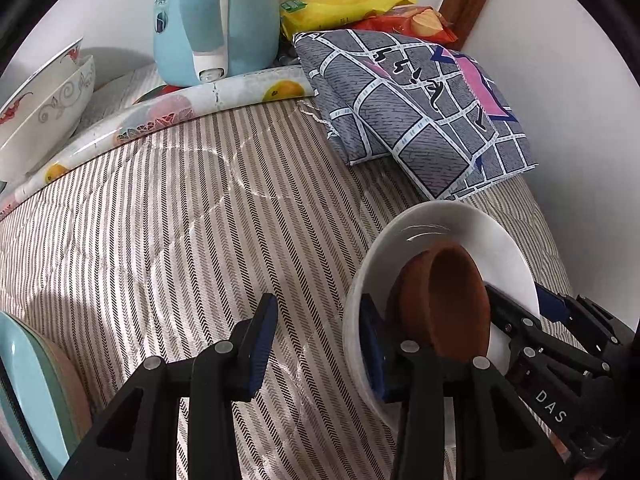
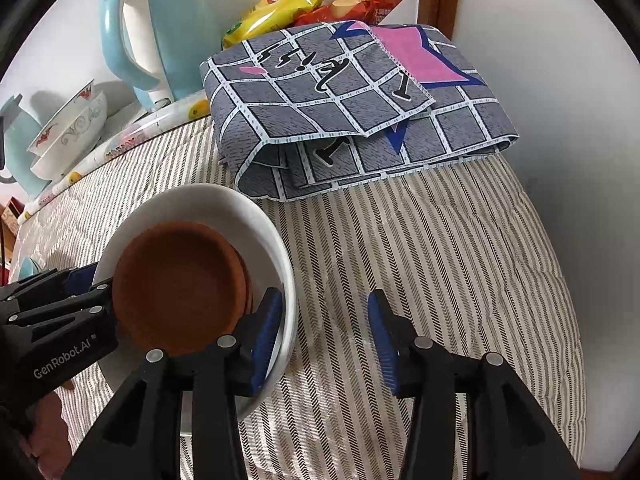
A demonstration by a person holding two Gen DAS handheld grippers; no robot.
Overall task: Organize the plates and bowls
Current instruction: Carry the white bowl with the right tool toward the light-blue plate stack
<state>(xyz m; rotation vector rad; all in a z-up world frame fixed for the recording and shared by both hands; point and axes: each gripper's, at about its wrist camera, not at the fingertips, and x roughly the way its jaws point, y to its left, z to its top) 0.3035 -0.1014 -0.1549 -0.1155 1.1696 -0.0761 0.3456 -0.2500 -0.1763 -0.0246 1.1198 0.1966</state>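
while both grippers flank it, brown dish (image 2: pixel 180 284) sits in white bowl (image 2: pixel 224 204).

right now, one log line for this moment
left claw open astride white bowl rim | right claw open, same | brown dishes inside

Our two grippers, tilted steeply down and close together

Our left gripper (image 1: pixel 320 344) has its jaws parted with nothing pressed between the pads; its right finger (image 1: pixel 374 354) stands beside our right gripper (image 2: pixel 326 338). Our right gripper's jaws are apart too, pads bare, its left finger (image 2: pixel 266 338) nearest our left gripper. A bit of a hand (image 2: pixel 48 424) shows behind the left gripper.
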